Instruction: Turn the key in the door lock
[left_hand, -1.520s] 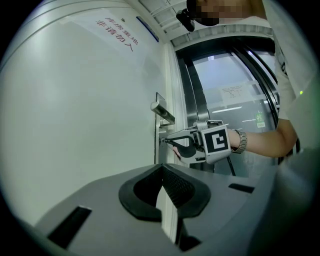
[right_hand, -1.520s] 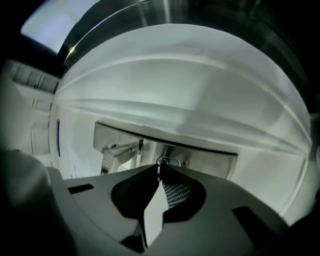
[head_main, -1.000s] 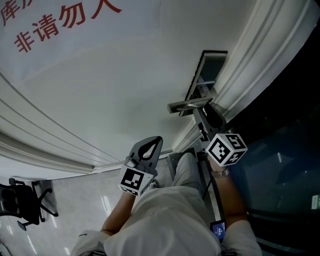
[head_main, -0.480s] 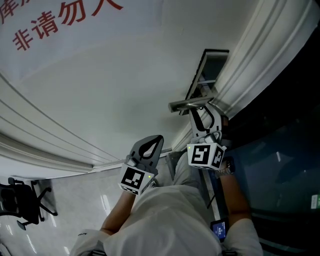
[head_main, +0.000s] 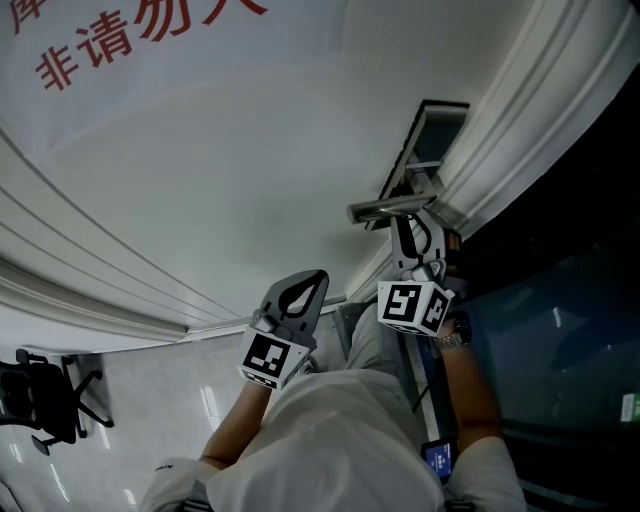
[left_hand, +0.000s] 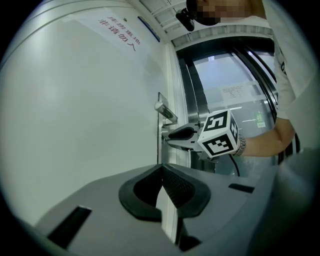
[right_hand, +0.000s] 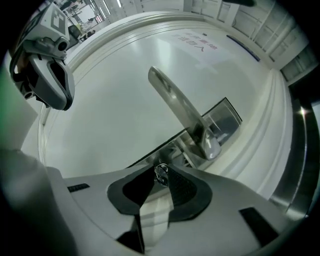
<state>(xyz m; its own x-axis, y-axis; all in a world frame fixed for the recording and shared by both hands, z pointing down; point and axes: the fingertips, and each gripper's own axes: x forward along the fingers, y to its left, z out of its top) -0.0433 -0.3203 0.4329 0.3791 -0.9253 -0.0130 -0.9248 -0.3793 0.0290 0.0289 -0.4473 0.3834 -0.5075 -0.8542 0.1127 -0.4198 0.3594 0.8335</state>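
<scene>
A silver lever handle (head_main: 385, 209) sticks out of the white door (head_main: 230, 170) above a dark lock plate (head_main: 428, 135). Just below the handle, my right gripper (head_main: 411, 226) points at the plate. In the right gripper view the key (right_hand: 161, 176), with a small metal ring, sits in the lock between the gripper's (right_hand: 159, 168) fingertips. Those jaws have just been closing and now pinch the key. My left gripper (head_main: 316, 280) hangs lower left, away from the door hardware, its jaws shut on nothing. The left gripper view shows the right gripper (left_hand: 173, 134) at the door's edge.
Red characters (head_main: 140, 30) are printed on the door. White frame mouldings (head_main: 520, 110) run beside the lock, with a dark glass panel (head_main: 560, 330) to the right. An office chair (head_main: 45, 405) stands on the floor at lower left.
My right gripper has rolled about its own axis at the lock, so its marker cube shows different faces. The left gripper has stayed put.
</scene>
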